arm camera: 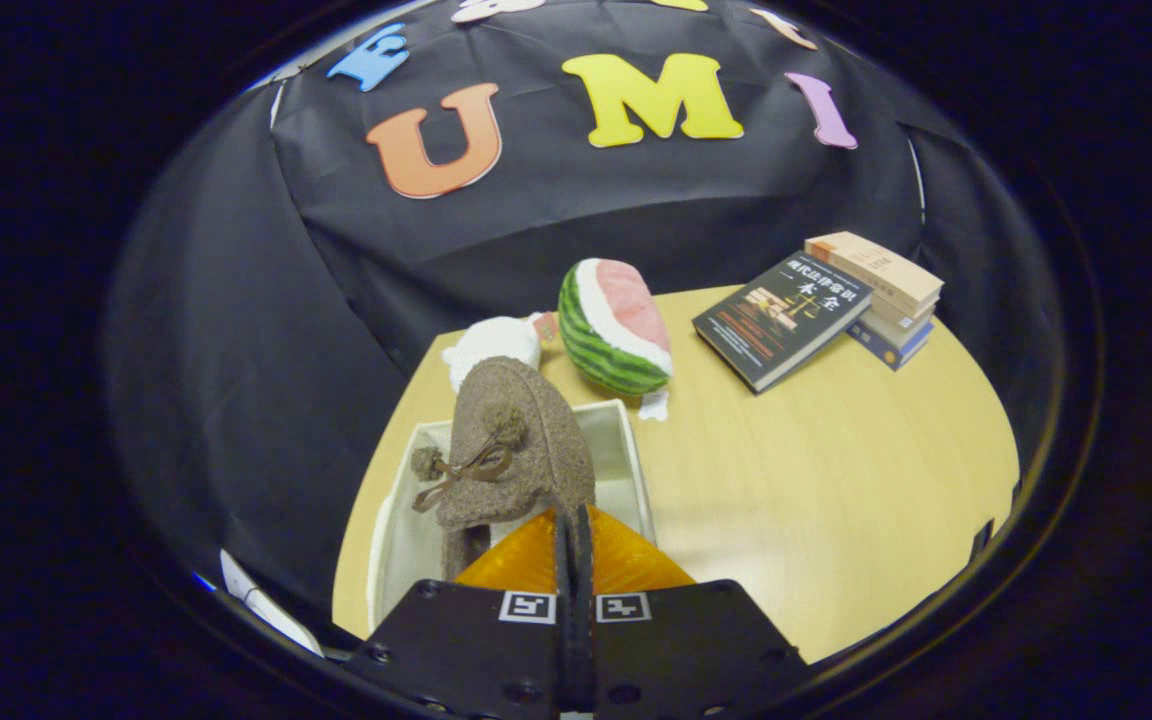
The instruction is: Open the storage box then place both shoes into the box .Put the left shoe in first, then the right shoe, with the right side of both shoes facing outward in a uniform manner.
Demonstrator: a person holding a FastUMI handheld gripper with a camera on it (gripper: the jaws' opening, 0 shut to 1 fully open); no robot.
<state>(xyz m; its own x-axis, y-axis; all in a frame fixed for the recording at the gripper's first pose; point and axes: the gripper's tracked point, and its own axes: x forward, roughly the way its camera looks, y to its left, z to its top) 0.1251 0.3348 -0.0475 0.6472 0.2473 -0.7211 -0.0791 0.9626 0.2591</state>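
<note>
Gripper (574, 520) fingers pinched nearly closed on heel edge of brown fuzzy felt shoe with pom-pom bow (514, 450), held over open white fabric storage box (628, 452); likely placing step, next lower and release.

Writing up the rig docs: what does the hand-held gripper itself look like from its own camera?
The hand-held gripper has a dark, flat, angular body with screw heads along its edges. Two square black-and-white fiducial markers sit side by side near the centre seam. Its two fingers are ribbed and wedge-shaped, tapering forward. No cables or sleeve are visible.
</note>
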